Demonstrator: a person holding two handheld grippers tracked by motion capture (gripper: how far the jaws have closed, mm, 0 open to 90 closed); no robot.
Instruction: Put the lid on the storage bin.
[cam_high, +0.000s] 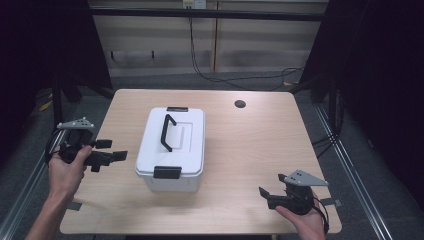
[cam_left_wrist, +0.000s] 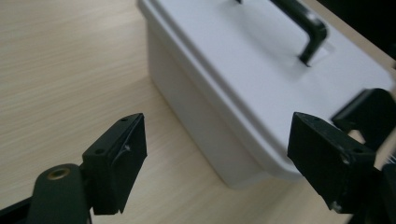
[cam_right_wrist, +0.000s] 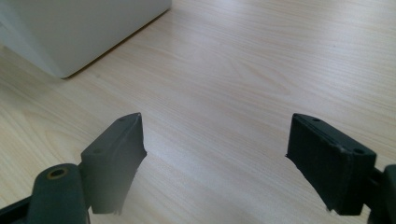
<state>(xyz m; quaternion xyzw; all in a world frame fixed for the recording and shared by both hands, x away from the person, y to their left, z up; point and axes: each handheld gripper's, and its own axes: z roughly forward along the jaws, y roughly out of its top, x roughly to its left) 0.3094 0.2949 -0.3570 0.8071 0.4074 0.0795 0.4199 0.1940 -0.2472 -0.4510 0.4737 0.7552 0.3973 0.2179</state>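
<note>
Right gripper (cam_high: 266, 195) released near the table's (cam_high: 260, 150) near-right edge, left gripper (cam_high: 111, 150) released beside white lidded storage box (cam_high: 172, 145) mid-table, open wood between.

A white lidded box (cam_high: 171, 150) with a black handle (cam_high: 166, 132) and black end latches sits on the wooden counter (cam_high: 250, 150). The left tongs (cam_high: 111, 150) hang just left of it, jaws apart; the right tongs (cam_high: 267, 194) rest near the counter's front right corner.
</note>
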